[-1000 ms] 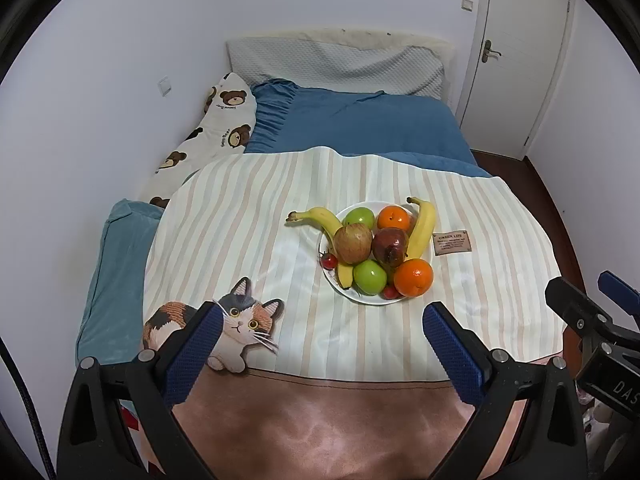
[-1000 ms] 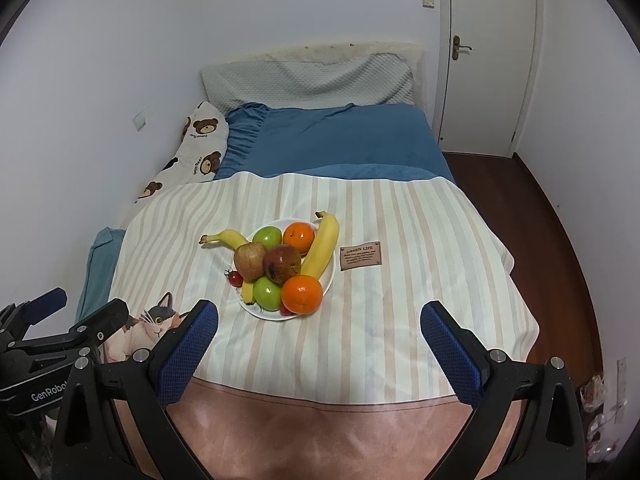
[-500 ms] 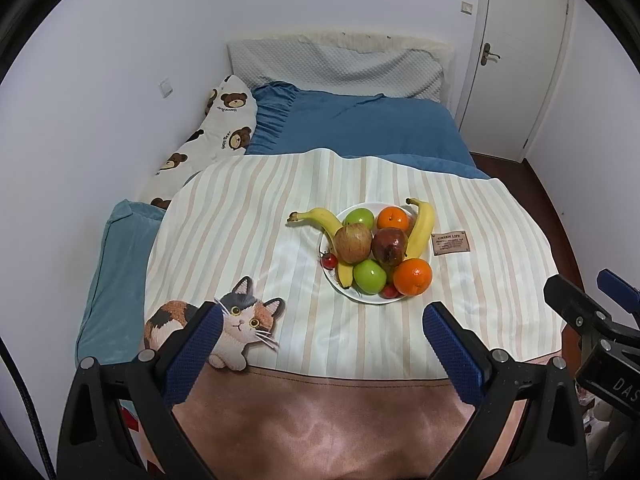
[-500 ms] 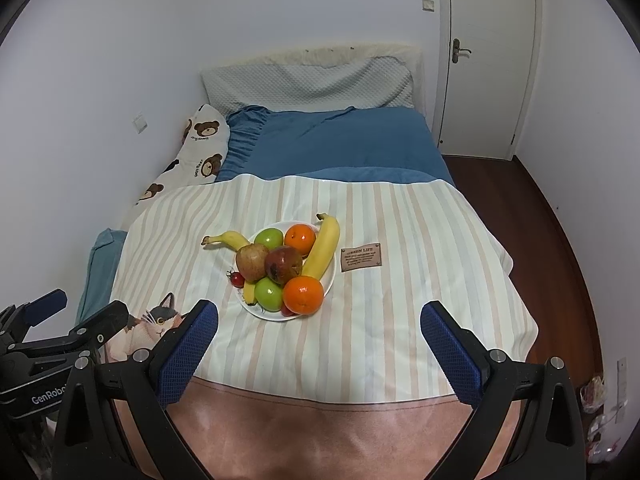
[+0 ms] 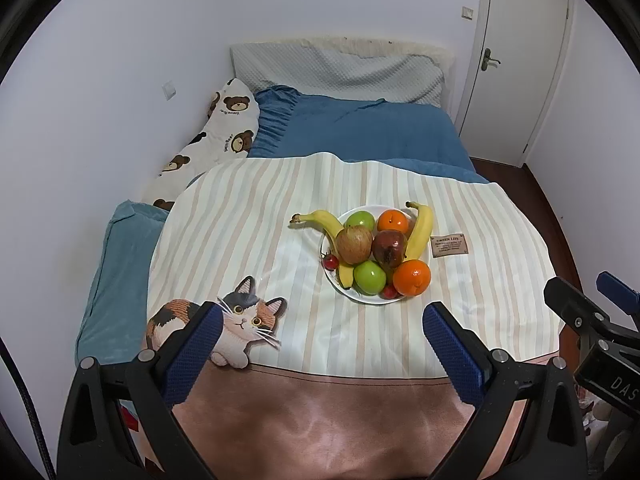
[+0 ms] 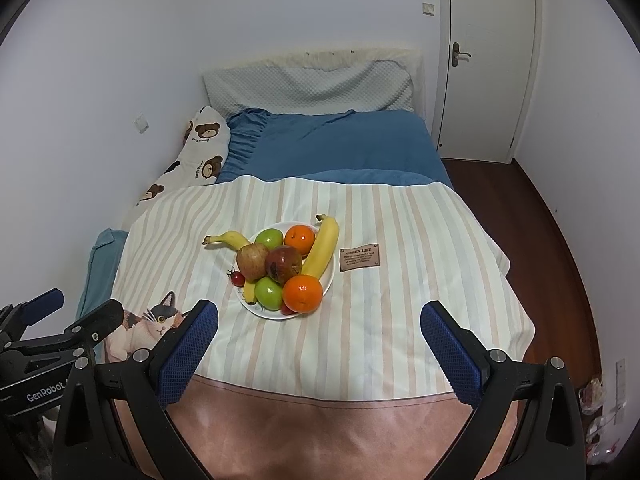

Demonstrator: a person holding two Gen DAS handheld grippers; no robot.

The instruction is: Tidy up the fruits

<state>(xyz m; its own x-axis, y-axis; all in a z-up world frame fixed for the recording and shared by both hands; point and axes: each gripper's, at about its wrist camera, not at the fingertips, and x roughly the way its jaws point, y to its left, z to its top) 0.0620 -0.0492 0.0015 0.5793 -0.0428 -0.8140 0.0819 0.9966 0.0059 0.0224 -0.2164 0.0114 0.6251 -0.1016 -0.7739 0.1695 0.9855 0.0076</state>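
Observation:
A white plate (image 5: 330, 282) (image 6: 329, 280) piled with fruit rests on a striped cloth over the bed. It holds two bananas (image 5: 421, 230) (image 6: 323, 251), two oranges (image 5: 413, 277) (image 6: 303, 293), two green apples (image 5: 369, 277) (image 6: 268, 293), a brownish apple (image 5: 353, 245) (image 6: 252, 261), a dark red pomegranate (image 5: 389, 248) (image 6: 283, 263) and small red cherry tomatoes (image 5: 330, 262) (image 6: 237, 278). My left gripper (image 5: 318, 344) is open, well short of the plate. My right gripper (image 6: 319, 343) is open too, nothing between its fingers.
The striped cloth (image 5: 240, 248) has a cat print (image 5: 240, 320) at front left and a brown label (image 5: 450, 245) right of the plate. Pillows (image 5: 336, 72) lie at the bed's head, a bear-print pillow (image 5: 224, 132) by the left wall. A white door (image 6: 486, 60) stands back right.
Both views have shifted only slightly; the plate sits a touch lower in the right wrist view. Nothing was grasped or moved.

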